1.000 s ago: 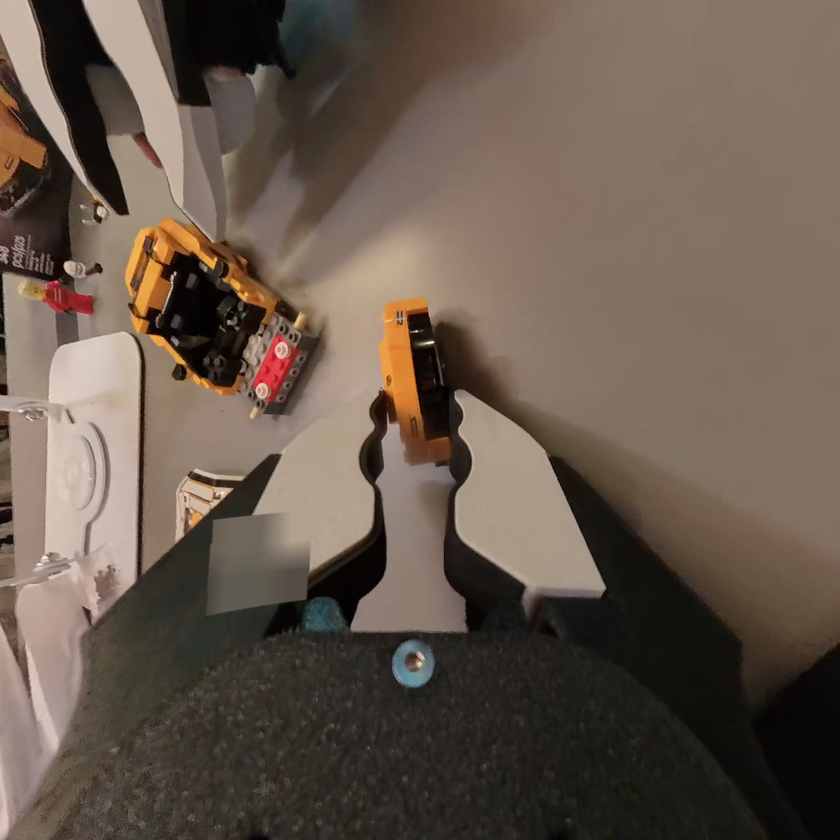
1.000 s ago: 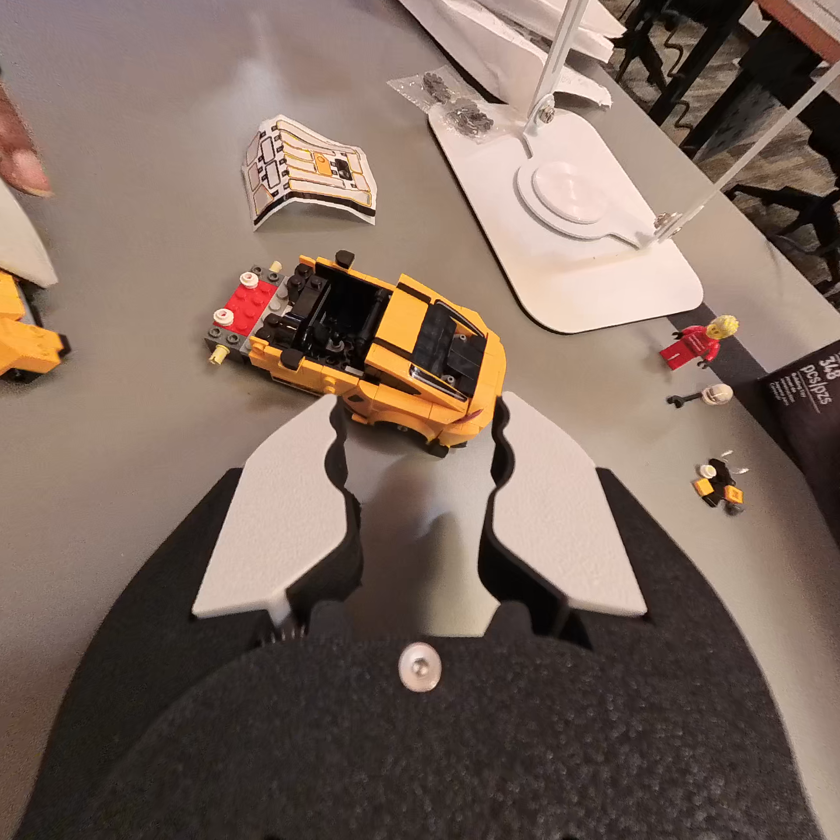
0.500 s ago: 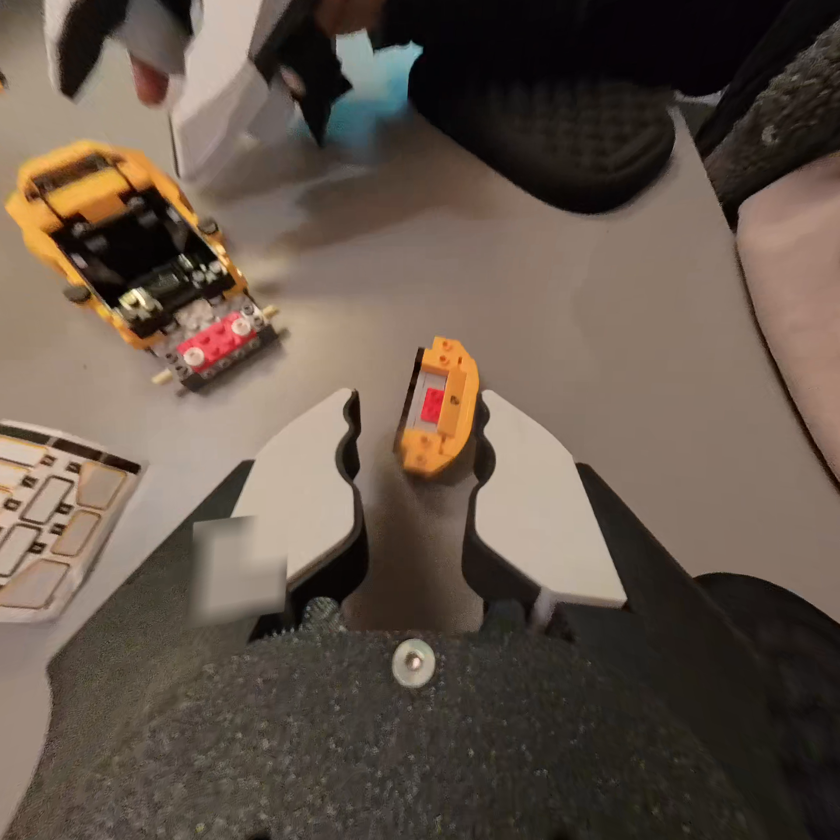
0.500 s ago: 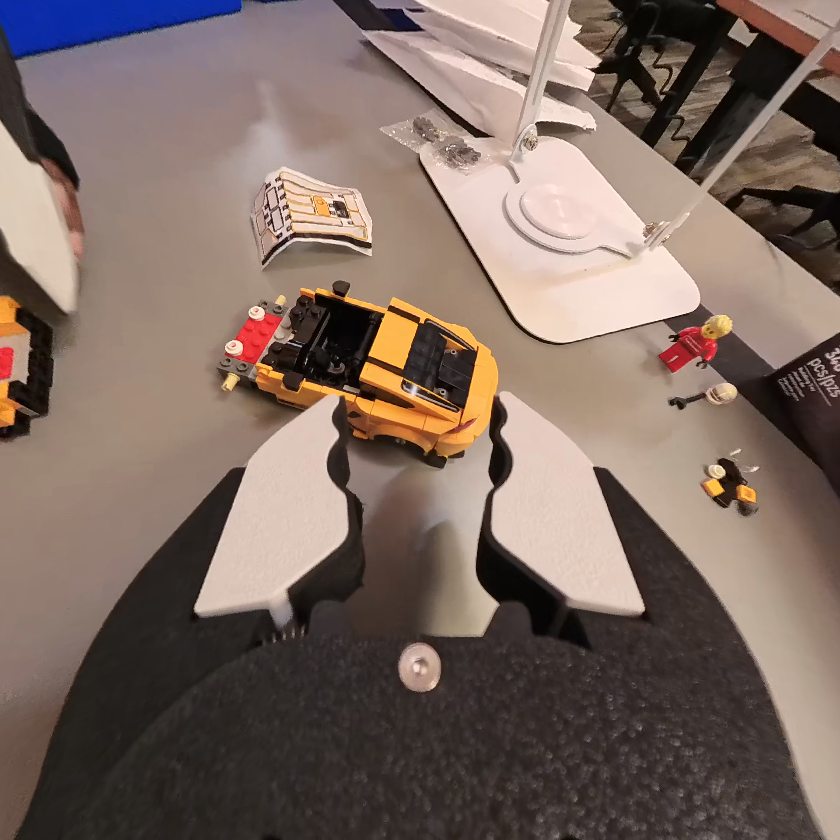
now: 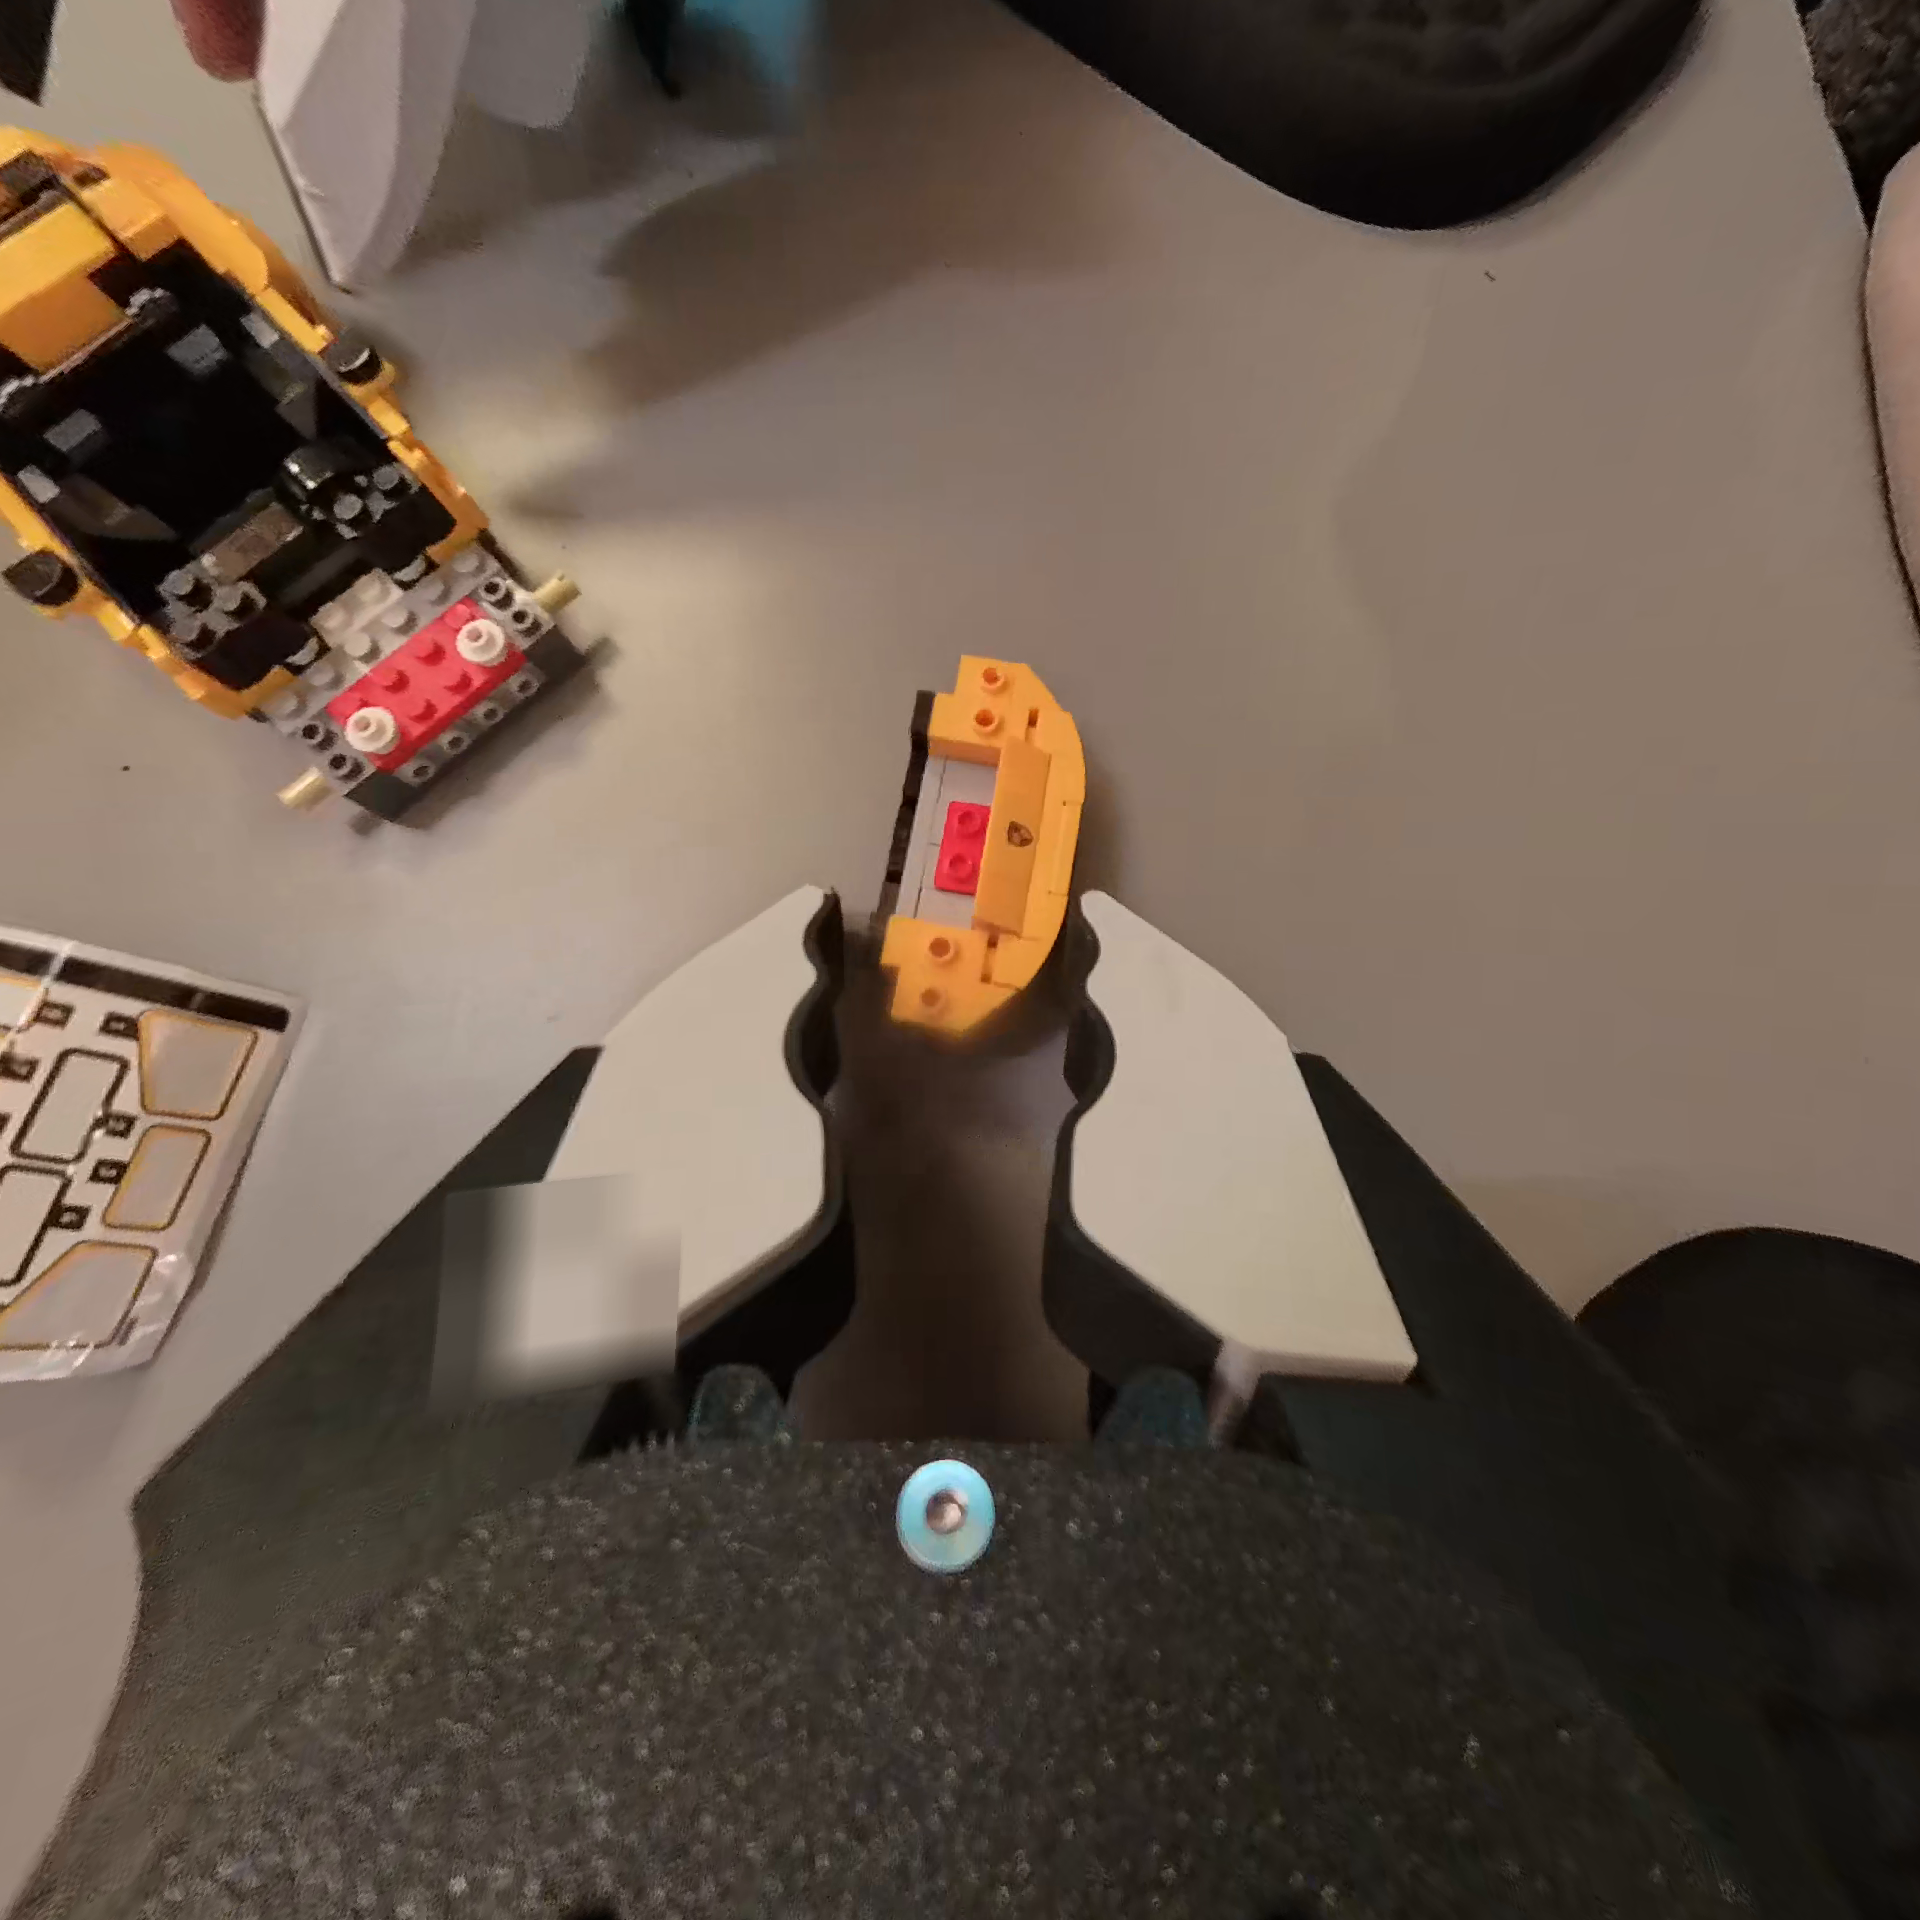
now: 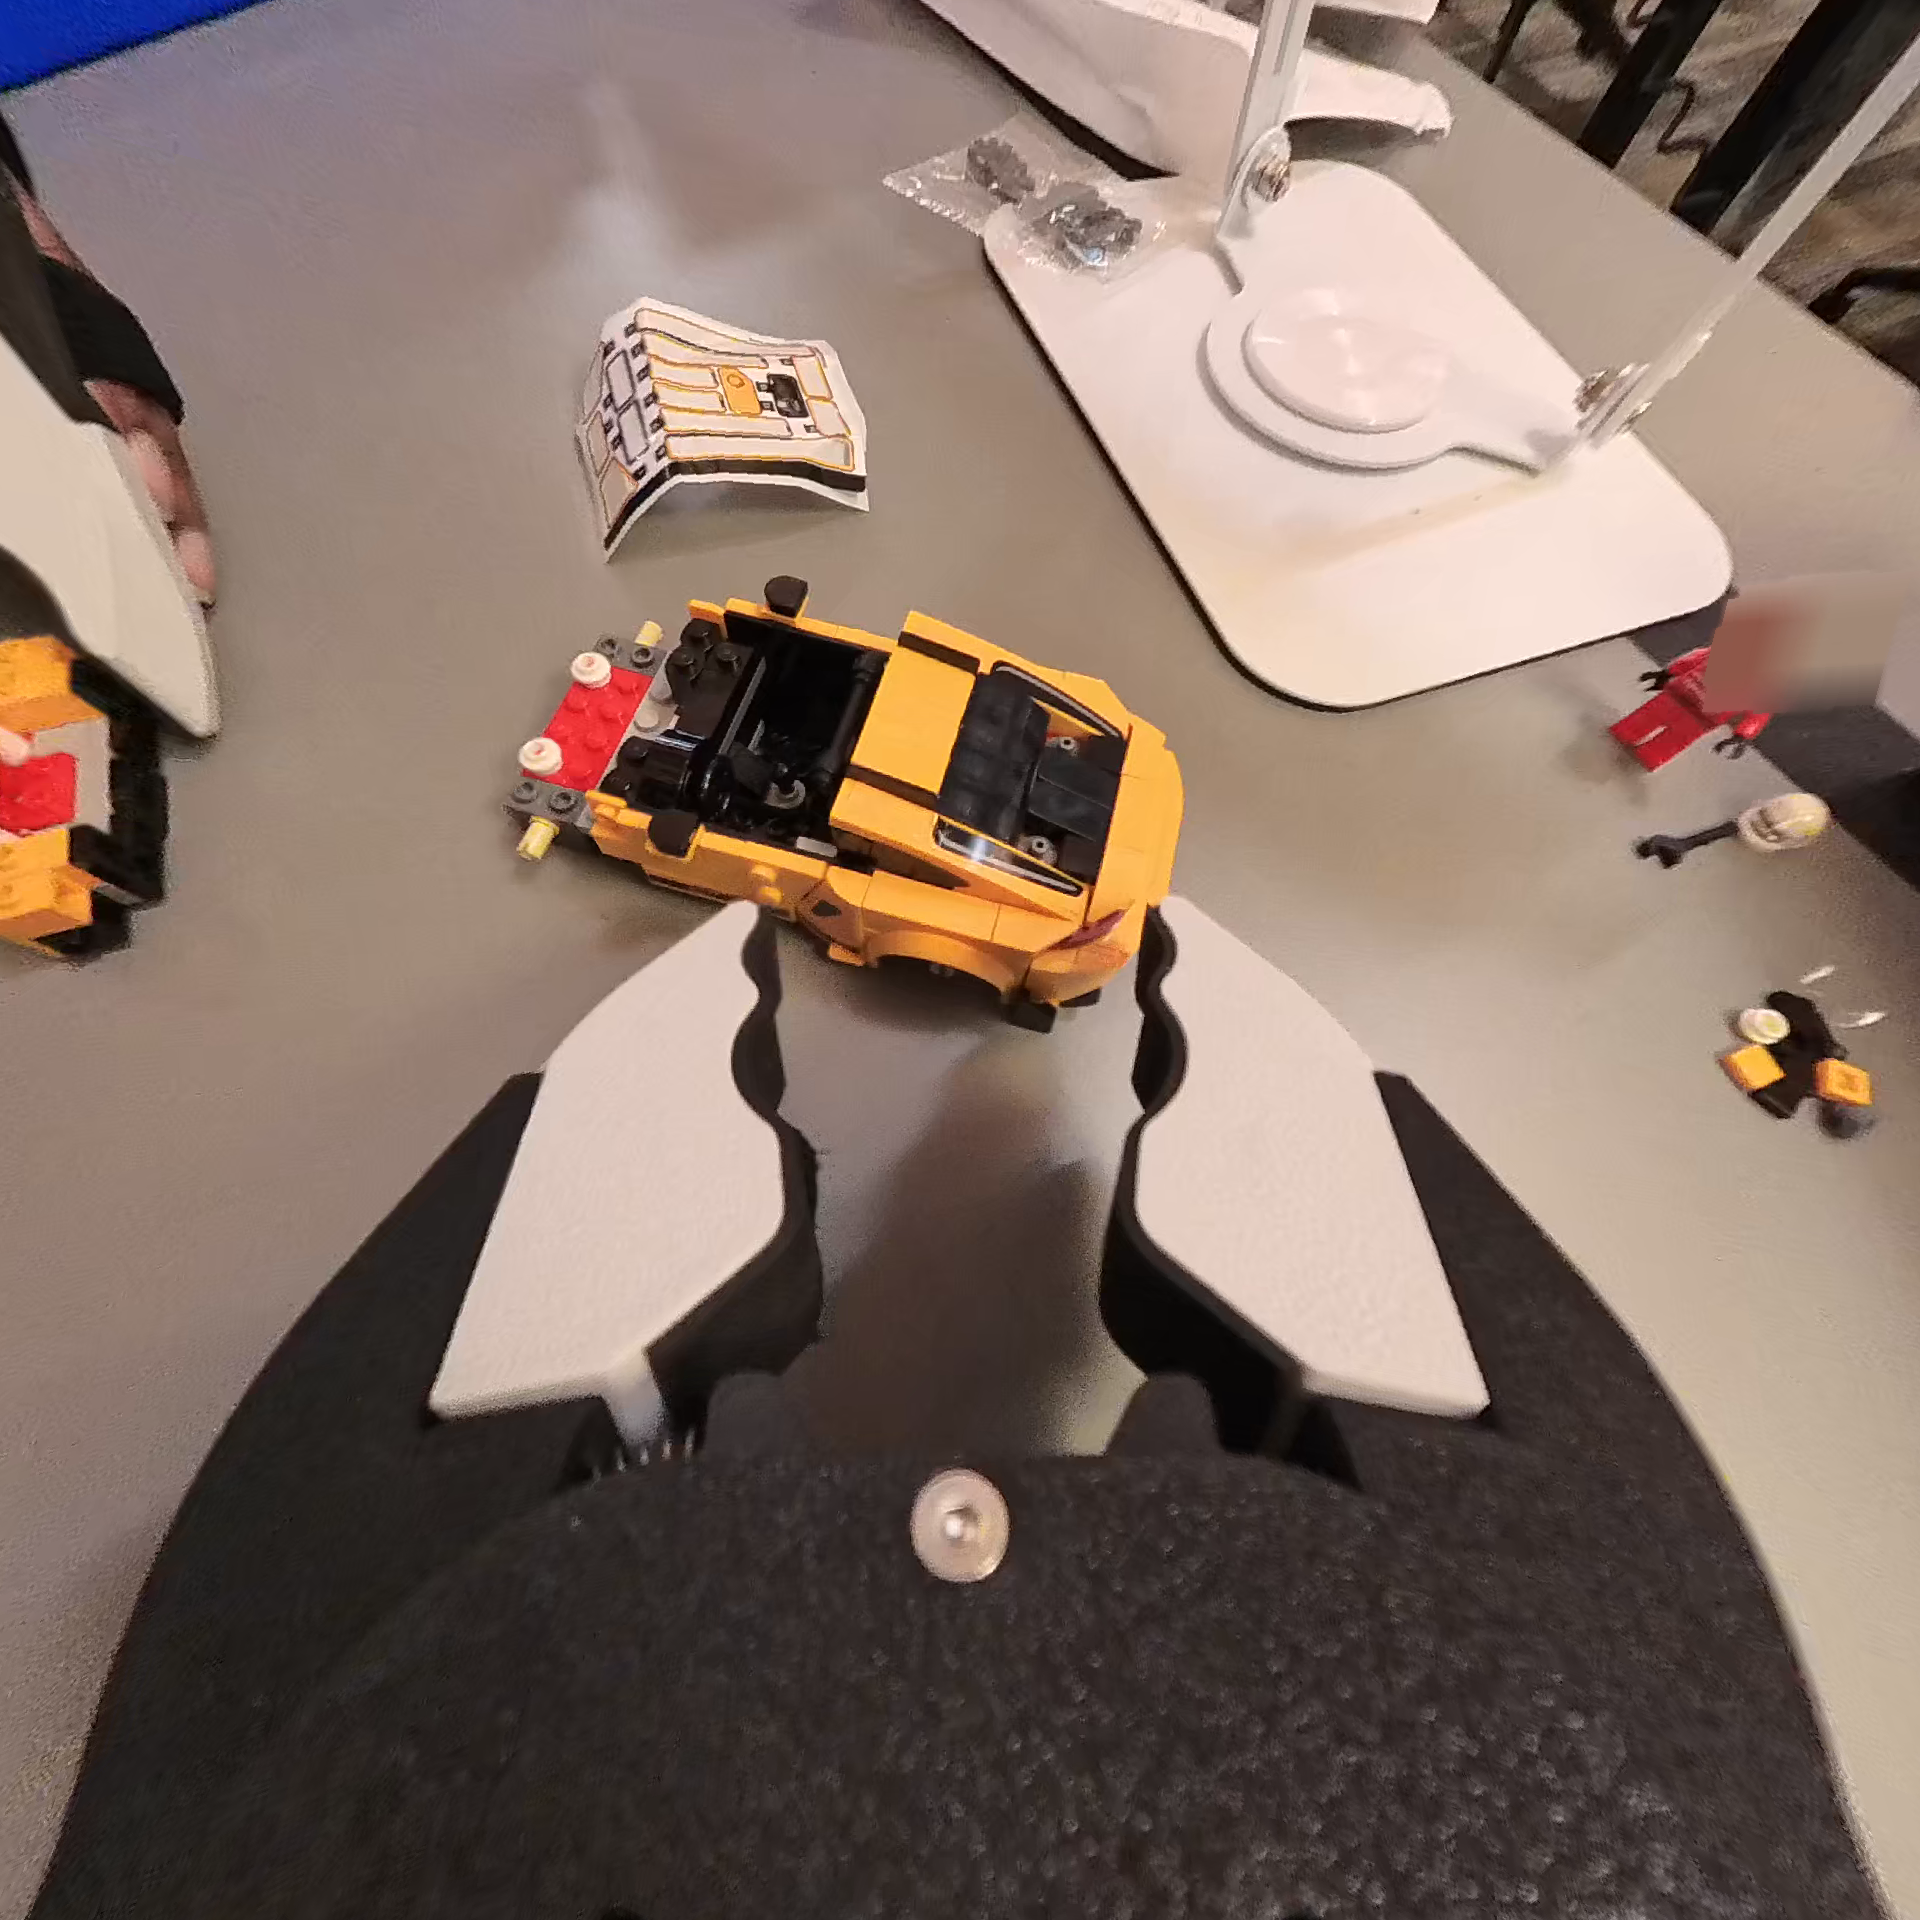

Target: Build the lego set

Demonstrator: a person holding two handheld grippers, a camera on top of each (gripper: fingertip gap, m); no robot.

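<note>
The yellow and black Lego car (image 6: 862, 790) stands on the grey table, its open front showing a red plate. It also shows in the left wrist view (image 5: 229, 499). The separate orange nose section (image 5: 982, 842) lies studs up on the table, with a red plate in its middle. My left gripper (image 5: 951, 935) is open, and the section's near end lies between its fingertips. My right gripper (image 6: 956, 935) is open, its tips on either side of the car's rear end. The nose section (image 6: 62, 790) shows at the left edge of the right wrist view.
A curled sticker sheet (image 6: 717, 416) lies behind the car. A white stand base (image 6: 1351, 416) with clear legs and a small parts bag (image 6: 1049, 197) are at the back right. A red minifigure (image 6: 1683, 717), a helmet with wrench (image 6: 1766, 821) and loose small pieces (image 6: 1797, 1060) lie right.
My left gripper has opened and let go of the nose section, which now lies flat with its studs up. My right gripper has moved a little closer to the car's rear.
</note>
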